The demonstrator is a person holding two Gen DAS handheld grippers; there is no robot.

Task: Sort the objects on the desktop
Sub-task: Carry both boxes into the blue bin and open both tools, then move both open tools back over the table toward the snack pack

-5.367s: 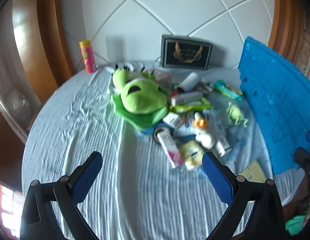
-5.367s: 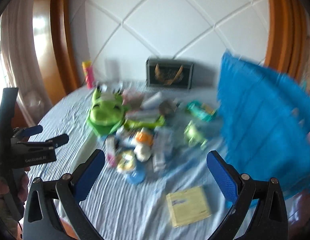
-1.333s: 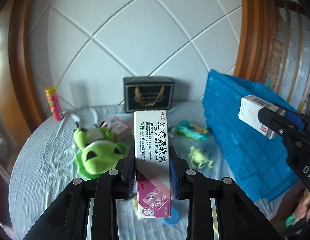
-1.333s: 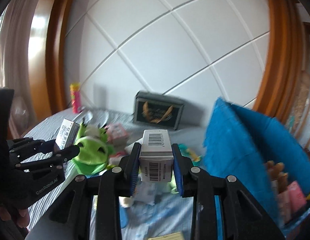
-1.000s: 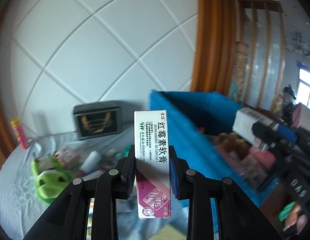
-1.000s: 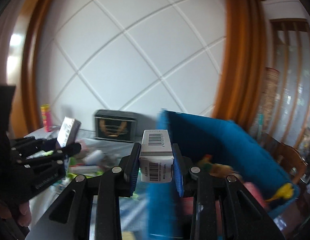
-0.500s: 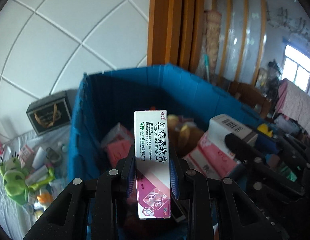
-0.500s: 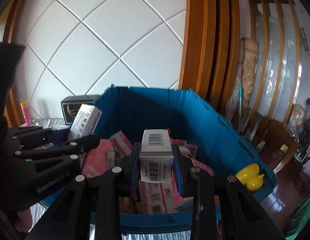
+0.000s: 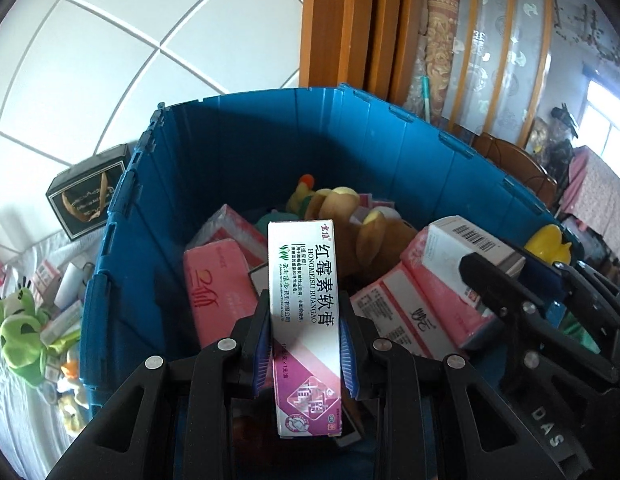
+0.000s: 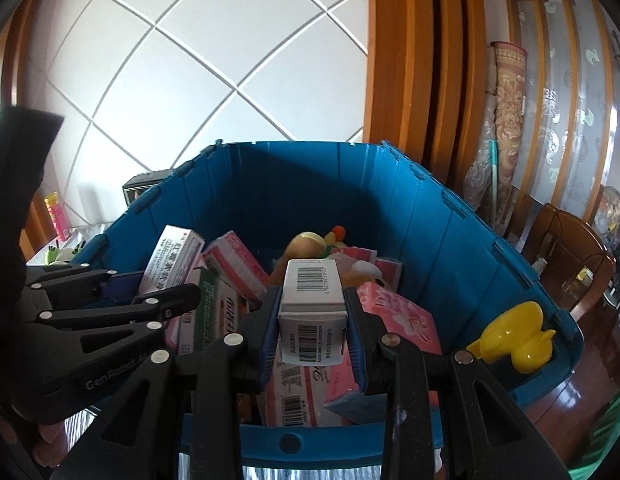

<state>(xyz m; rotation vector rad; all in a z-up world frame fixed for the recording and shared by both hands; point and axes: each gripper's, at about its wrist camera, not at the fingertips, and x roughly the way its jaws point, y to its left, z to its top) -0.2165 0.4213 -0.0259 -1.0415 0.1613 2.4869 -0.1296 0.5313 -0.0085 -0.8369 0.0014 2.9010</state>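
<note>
My left gripper (image 9: 305,354) is shut on a tall white and magenta ointment box (image 9: 304,312) and holds it upright over the open blue crate (image 9: 238,152). My right gripper (image 10: 312,344) is shut on a white barcoded box (image 10: 312,308) and holds it over the same crate (image 10: 310,176). Each gripper shows in the other's view: the right one with its box (image 9: 466,258) at the right, the left one with its box (image 10: 172,258) at the left. The crate holds pink packs (image 9: 214,284), a brown plush toy (image 9: 350,216) and other boxes.
A yellow duck (image 10: 514,338) sits on the crate's right rim. To the left, a cloth-covered table (image 9: 14,408) carries a green frog plush (image 9: 16,336), small boxes and a black gift box (image 9: 86,196). A wooden chair (image 10: 566,256) stands at the right.
Both grippers, earlier open over the table's pile, have each closed on a box and swung right from the table to above the blue crate, now lower over its contents.
</note>
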